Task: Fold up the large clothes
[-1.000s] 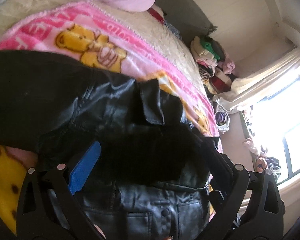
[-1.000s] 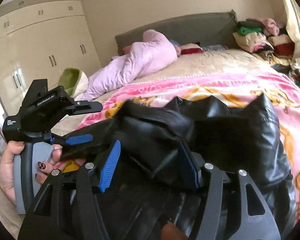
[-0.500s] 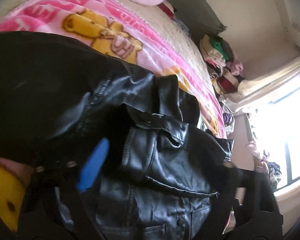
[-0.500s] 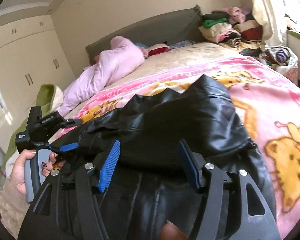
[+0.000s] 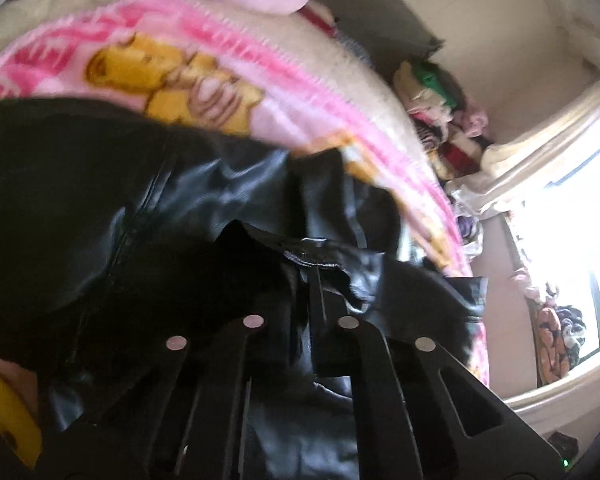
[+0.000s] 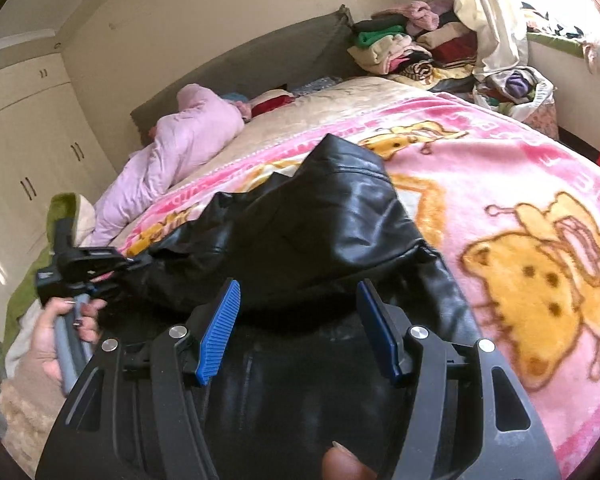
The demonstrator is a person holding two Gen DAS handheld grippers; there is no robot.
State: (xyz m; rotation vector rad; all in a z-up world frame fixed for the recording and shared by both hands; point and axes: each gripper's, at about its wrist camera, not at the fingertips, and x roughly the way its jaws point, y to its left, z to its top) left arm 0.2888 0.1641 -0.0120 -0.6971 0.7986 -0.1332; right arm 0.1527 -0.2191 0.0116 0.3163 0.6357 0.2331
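The left gripper [image 6: 138, 260], held in the person's left hand [image 6: 60, 336] at the near left edge of the bed, is angled toward the middle of the mattress; in its own camera the two black finger frames stand close together with a fold of the black leather jacket [image 5: 204, 216] caught between them, so the jaws are pinching the garment. The right gripper [image 6: 298, 332] is held level and low over the jacket, pointing toward the headboard [image 6: 260, 52]; its two blue pads [image 6: 220, 332] are spread apart, with nothing visibly pinched between them. One jacket [image 6: 320, 220] is present. It lies on the pink cartoon-bear blanket [image 6: 520, 200], bunched into a mound directly ahead of the right gripper's fingertips, with a flatter portion running beneath the right gripper's frame and a stretched portion running left to the left gripper. One pink quilt [image 6: 180, 148] lies along the far left side of the bed. One pile of folded clothes [image 6: 404, 48] is stacked at the far right corner beside the headboard. One curtain [image 6: 488, 12] hangs at the window on the right. Wardrobe doors [image 6: 32, 140] line the left wall.
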